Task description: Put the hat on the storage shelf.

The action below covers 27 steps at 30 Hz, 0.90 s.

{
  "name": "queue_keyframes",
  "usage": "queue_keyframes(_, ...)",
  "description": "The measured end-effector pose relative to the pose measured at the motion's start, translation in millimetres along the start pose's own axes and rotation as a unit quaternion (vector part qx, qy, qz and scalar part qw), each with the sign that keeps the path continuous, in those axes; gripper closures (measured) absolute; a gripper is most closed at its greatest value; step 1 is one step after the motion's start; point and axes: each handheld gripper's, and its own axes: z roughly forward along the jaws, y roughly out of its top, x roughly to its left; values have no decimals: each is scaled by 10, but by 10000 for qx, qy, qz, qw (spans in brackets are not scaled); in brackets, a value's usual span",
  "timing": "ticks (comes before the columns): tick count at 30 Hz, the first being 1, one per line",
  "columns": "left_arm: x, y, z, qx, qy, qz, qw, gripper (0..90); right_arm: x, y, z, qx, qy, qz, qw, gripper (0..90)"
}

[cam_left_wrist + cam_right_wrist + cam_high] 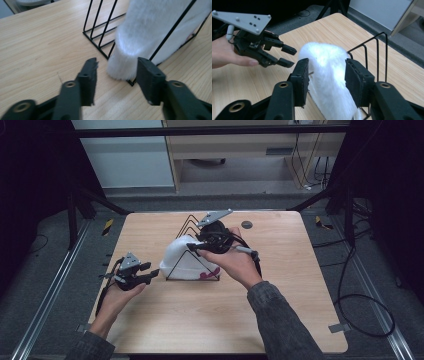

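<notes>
A white fluffy item (181,257) with a dark red mark on its near side rests in a black wire rack (192,222) at the table's middle. My right gripper (194,246) hovers over its top, open. In the right gripper view the fluffy item (329,82) sits between the spread jaws of this gripper (325,67), unsqueezed. My left gripper (152,271) is low on the table, just left of the rack, open and pointing at the item's left end. Its own view (116,67) has the fluffy end (125,65) just beyond the jaws, sticking out of the rack (100,30). The left gripper (292,57) is also visible in the right gripper view.
A small dark disc (246,224) lies on the wooden table (280,245) behind the right hand. Bare wood spreads in front of and to the right of the rack. Cables (350,300) trail on the floor to the right of the table.
</notes>
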Motion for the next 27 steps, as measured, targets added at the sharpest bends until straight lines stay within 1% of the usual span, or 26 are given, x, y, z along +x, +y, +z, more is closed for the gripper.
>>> queue_keyframes(2, -21, -20, 6, 106, 65, -49, 9999, 361, -2, -10, -37, 2, -22, -10, 10000, 520)
queue_keyframes(5, -34, -55, 18, 203, 156, -304, 9992, 146, 0, -29, -92, -5, -56, 3, 10000, 504)
queue_keyframes(8, -34, -100, 6, 266, 173, -257, 9992, 89, 10, -50, -140, 25, -145, 38, 9999, 480)
queue_keyframes(9, -38, -122, 1, 249, 163, -272, 9992, 81, 13, -58, -158, 19, -157, 43, 9999, 467)
queue_keyframes(11, -38, -174, -16, 298, 162, -221, 9992, 58, 18, -83, -199, 3, -191, 71, 9998, 426)
queue_keyframes(14, -53, -259, -6, 349, 227, -300, 9987, 53, 18, -138, -257, -44, -326, 127, 9994, 346)
queue_keyframes(16, -65, -313, 13, 432, 286, -238, 9984, 53, 6, -186, -302, -37, -542, 124, 9984, 287)
queue_keyframes(17, -67, -345, 22, 438, 287, -286, 9982, 53, 0, -201, -318, -12, -612, 128, 9980, 257)
queue_keyframes(18, -64, -361, 29, 436, 250, -327, 9982, 53, -13, -228, -346, 12, -717, 160, 9973, 228)
queue_keyframes(19, -64, -380, 36, 471, 202, -351, 9981, 53, -23, -248, -364, 3, -772, 167, 9969, 203)
queue_keyframes(20, -65, -397, 43, 535, 189, -329, 9978, 53, -37, -275, -394, -15, -851, 195, 9962, 176)
queue_keyframes(22, -70, -419, 62, 680, 269, -264, 9970, 53, -71, -338, -454, -58, -988, 246, 9948, 129)
queue_keyframes(23, -63, -430, 67, 714, 307, -232, 9967, 53, -89, -372, -485, -55, -1043, 264, 9942, 111)
queue_keyframes(24, -49, -441, 67, 734, 321, -244, 9965, 53, -105, -408, -518, -73, -1098, 265, 9936, 103)
queue_keyframes(26, -30, -471, 63, 740, 364, -288, 9962, 53, -137, -494, -581, -135, -1119, 283, 9932, 81)
queue_keyframes(27, -26, -487, 63, 748, 374, -286, 9961, 53, -153, -537, -608, -124, -1110, 311, 9933, 74)
